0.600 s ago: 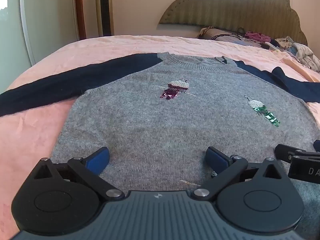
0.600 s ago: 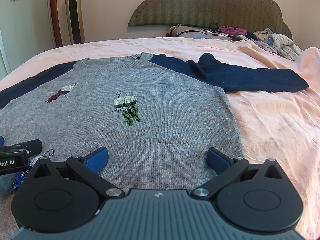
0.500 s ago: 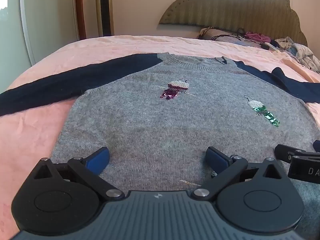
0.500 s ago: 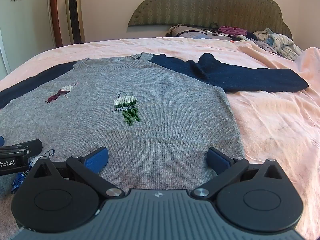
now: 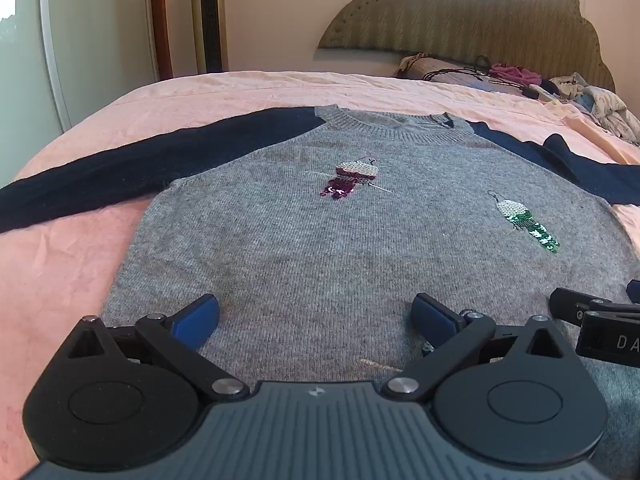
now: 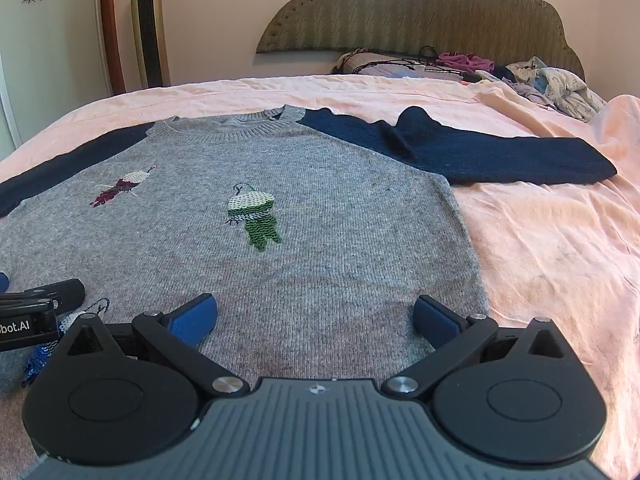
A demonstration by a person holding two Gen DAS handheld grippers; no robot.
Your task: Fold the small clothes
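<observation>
While the sweater (image 5: pixel 320 248) lies flat across the bed (image 5: pixel 60 264), collar toward the headboard (image 6: pixel 420 20), you hold both grippers, left (image 5: pixel 316 314) and right (image 6: pixel 316 314), over its near hem, jaws wide apart, gripping nothing.

Left wrist view: low over the hem of the grey knitted sweater with navy sleeves (image 5: pixel 320 248), angled down towards the padded olive headboard (image 5: pixel 480 12).
Right wrist view: same heading — further right, equally close.
Shared: sweater front, headboard — pink bedsheet (image 6: pixel 540 248).
</observation>
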